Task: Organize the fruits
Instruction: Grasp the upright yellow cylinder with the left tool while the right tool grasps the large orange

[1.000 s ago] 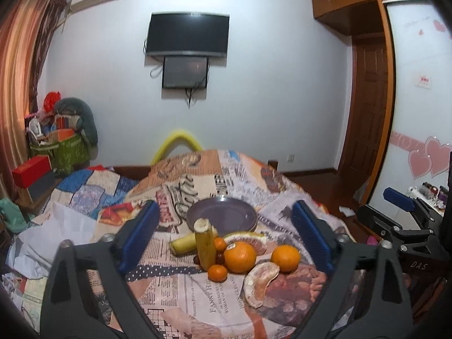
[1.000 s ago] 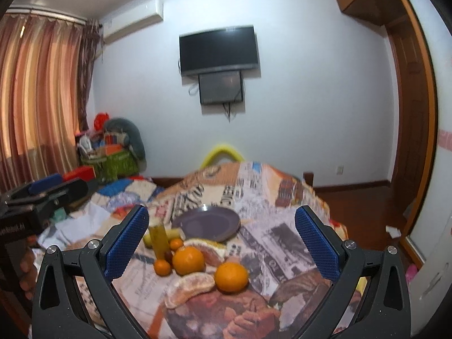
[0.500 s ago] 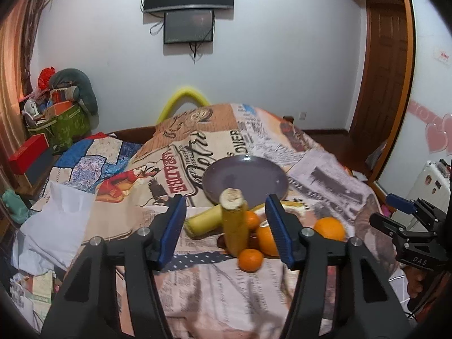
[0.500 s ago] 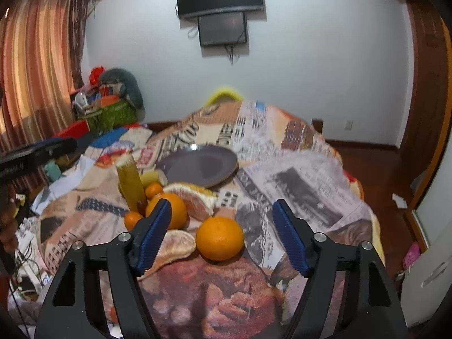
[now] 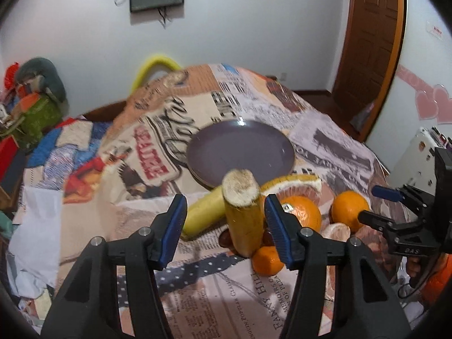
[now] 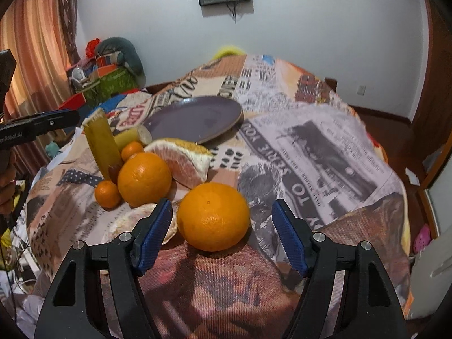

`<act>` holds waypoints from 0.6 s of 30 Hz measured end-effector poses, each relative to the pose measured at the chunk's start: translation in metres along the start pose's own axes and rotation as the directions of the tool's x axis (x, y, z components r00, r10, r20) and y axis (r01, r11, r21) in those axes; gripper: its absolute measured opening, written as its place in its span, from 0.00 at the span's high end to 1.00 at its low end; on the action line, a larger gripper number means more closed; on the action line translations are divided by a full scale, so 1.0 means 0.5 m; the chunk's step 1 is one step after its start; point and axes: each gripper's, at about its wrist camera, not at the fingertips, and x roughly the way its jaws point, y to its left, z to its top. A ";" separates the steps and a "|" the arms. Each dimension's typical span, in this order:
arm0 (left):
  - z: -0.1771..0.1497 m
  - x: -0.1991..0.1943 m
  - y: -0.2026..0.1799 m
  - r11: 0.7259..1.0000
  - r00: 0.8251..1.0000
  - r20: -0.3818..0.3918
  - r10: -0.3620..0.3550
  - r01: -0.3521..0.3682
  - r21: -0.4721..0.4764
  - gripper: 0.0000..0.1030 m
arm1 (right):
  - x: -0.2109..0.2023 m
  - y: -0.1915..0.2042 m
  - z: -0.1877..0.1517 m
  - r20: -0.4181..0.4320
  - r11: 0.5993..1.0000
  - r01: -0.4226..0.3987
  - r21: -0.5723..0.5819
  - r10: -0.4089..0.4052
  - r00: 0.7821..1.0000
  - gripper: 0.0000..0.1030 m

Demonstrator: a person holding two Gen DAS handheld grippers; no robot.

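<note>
Landmark: purple plate (image 5: pixel 240 148), lying flat on the printed cloth (image 5: pixel 197 296); bare in both views.
Left gripper (image 5: pixel 226 226): jaws apart, blue pads either side of the upright yellow stick (image 5: pixel 244 223); gap visible on the left side, right side too close to call contact.
Right gripper (image 6: pixel 221 234): jaws apart, straddling the near orange (image 6: pixel 213 216); neither pad touching it.
Fruit pile: just in front of the plate, on the cloth.
Left view only: banana piece (image 5: pixel 203 213) lying from the stick toward the plate rim; small tangerine (image 5: pixel 267 260) at the stick's foot; the other gripper visible right of the plate.
Right view only: grapefruit wedge (image 6: pixel 182 159), pink flesh facing camera, touching the plate's front rim; large orange (image 6: pixel 144 178) between wedge and stick; peeled segment (image 6: pixel 132 221) partly hidden behind the left pad.
Change since half a second ago: both grippers closer and lower to the pile; left jaws now level with the stick, previously short of it; right jaws now flanking the near orange, previously behind it. Jaw spread on both roughly unchanged.
</note>
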 end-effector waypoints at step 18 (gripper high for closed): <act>-0.027 0.113 -0.007 0.994 0.992 -0.092 -0.088 0.082 -0.066 0.64 | 0.049 -0.011 -0.002 -0.068 0.996 -0.077 0.044 0.080 0.994 0.32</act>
